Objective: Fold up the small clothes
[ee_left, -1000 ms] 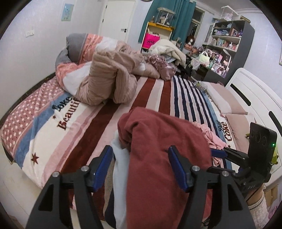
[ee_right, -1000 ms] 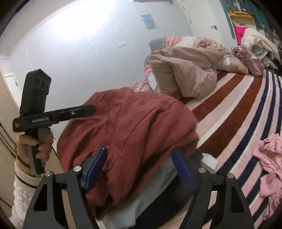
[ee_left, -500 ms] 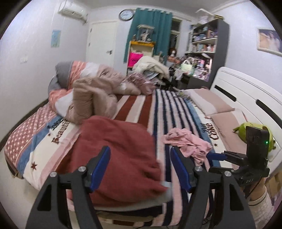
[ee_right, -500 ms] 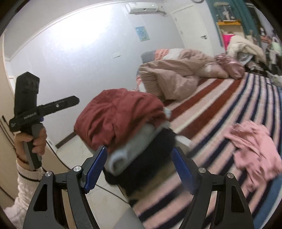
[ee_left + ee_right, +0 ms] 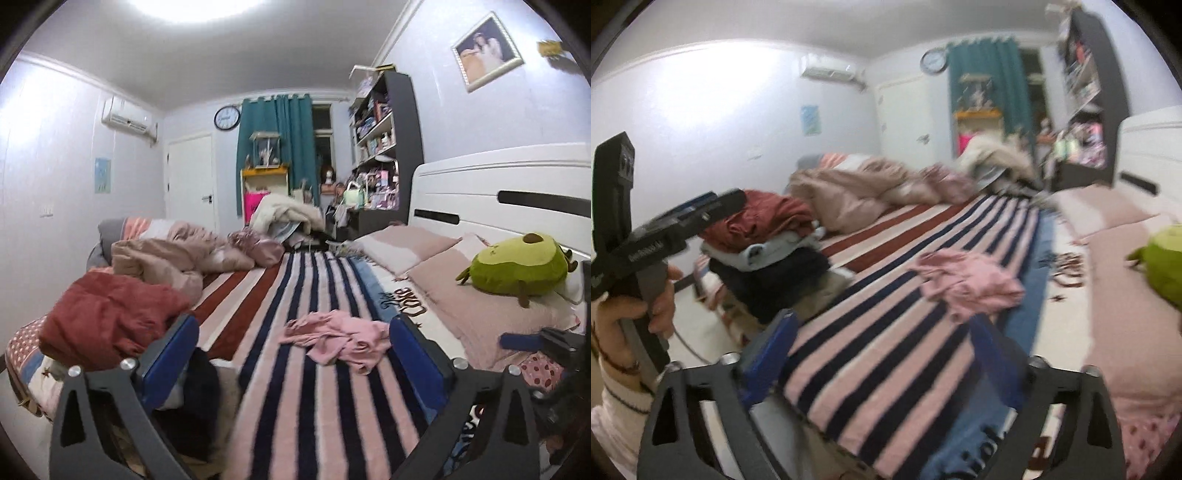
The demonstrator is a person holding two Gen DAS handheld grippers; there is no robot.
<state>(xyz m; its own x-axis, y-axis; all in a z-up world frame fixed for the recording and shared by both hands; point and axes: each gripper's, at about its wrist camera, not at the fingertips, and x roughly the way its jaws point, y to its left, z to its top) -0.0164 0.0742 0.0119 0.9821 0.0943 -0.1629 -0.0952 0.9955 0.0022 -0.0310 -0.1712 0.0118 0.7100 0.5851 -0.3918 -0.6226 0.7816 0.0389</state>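
Observation:
A crumpled pink garment lies on the striped bedspread, between and beyond my left gripper's open, empty fingers. It also shows in the right wrist view, beyond my right gripper, which is open and empty. A stack of folded clothes topped by a dark red garment sits at the bed's left edge; in the right wrist view the stack shows red, light blue and black layers. The left gripper's body is held beside that stack.
A bunched beige duvet lies at the far left of the bed. Pink pillows and a green avocado plush lie along the white headboard on the right. A dark bookshelf and cluttered furniture stand beyond the bed.
Both grippers have drawn back and up from the red garment, which now rests on the stack at the left. Both views have swung right toward the pink garment.

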